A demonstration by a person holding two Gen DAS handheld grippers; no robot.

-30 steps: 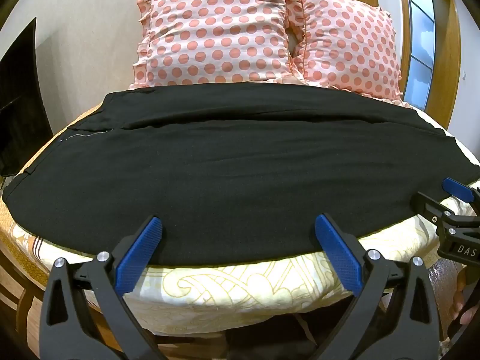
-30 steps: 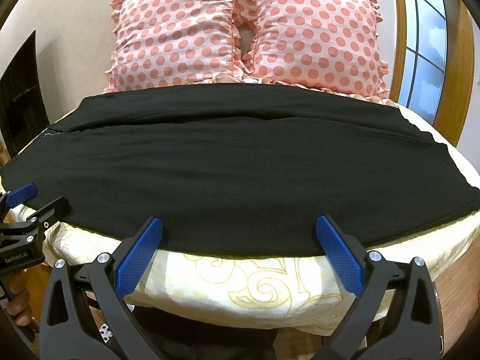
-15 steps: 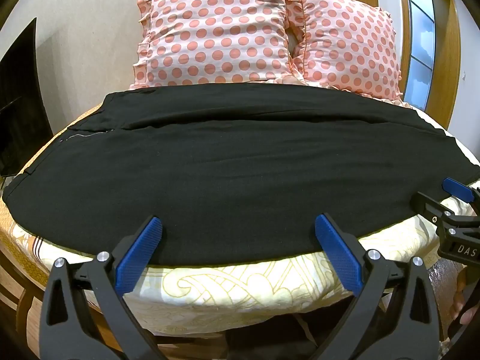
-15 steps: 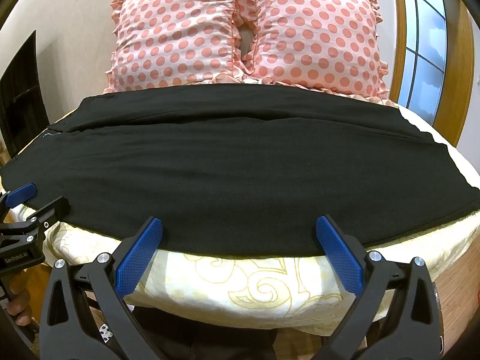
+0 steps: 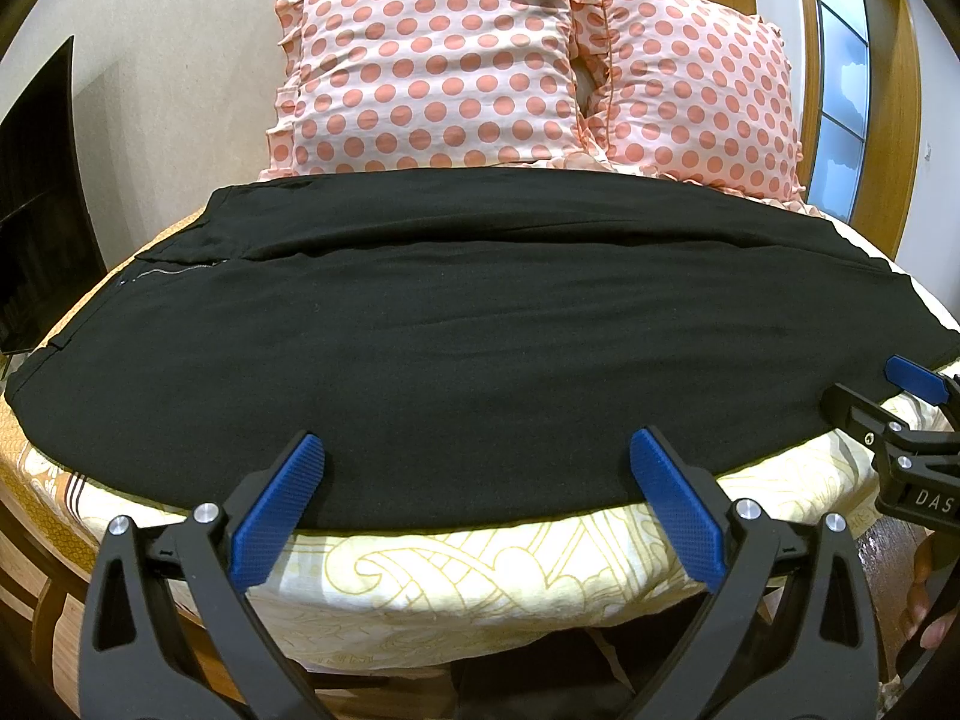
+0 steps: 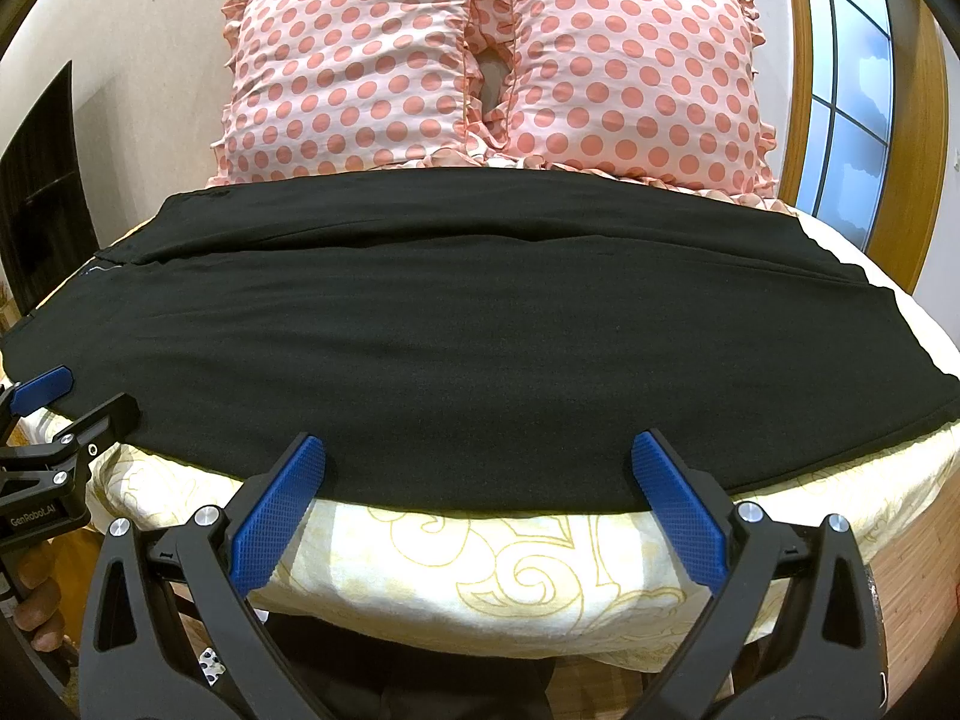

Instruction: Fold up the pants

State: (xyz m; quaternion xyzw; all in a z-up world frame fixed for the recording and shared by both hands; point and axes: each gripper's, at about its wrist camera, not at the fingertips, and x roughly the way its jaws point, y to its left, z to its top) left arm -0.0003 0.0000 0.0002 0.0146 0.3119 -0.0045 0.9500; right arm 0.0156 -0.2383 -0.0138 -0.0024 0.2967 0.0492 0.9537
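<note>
Black pants (image 5: pixel 468 336) lie flat across the bed, spread left to right, with the waist and zipper at the left; they also show in the right wrist view (image 6: pixel 480 348). My left gripper (image 5: pixel 477 468) is open, its blue pads just in front of the pants' near edge and empty. My right gripper (image 6: pixel 480 468) is open too, at the near edge further right, holding nothing. Each gripper shows at the side of the other's view.
Two pink polka-dot pillows (image 5: pixel 444 60) (image 6: pixel 630 66) lean on the wall behind the pants. A cream patterned bedsheet (image 6: pixel 510 564) covers the mattress edge. A dark screen (image 5: pixel 36 192) stands at the left, a window with a wooden frame (image 6: pixel 852 90) at the right.
</note>
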